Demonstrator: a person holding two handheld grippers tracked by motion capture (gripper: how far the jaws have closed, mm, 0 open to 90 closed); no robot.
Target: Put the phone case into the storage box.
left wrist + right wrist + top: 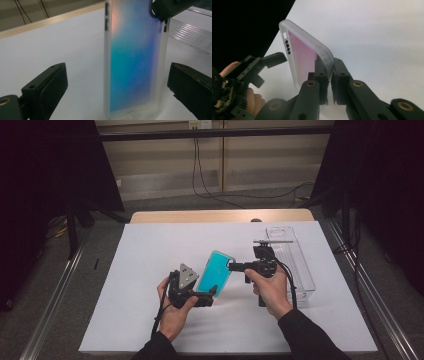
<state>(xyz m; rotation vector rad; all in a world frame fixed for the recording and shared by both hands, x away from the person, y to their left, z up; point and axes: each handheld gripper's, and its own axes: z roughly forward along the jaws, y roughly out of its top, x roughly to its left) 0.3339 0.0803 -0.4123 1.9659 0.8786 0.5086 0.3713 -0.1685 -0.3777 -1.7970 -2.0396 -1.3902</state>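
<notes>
Table surroundings and bystander objects

A white sheet (150, 285) covers most of the wooden table (200, 216), whose bare tan edge shows along the far side at 12 o'clock. A clear plastic tray (300, 270) lies on the sheet toward 3 o'clock, long side running away from the viewer, with a thin grey bar (272, 241) across its far end. Black cables (215, 195) hang down the pale back wall at 12 o'clock and trail over the grey floor. Dark curtains (50, 165) stand at 10 and 2 o'clock. A metal rail (55, 300) runs along the floor at 9 o'clock.
</notes>
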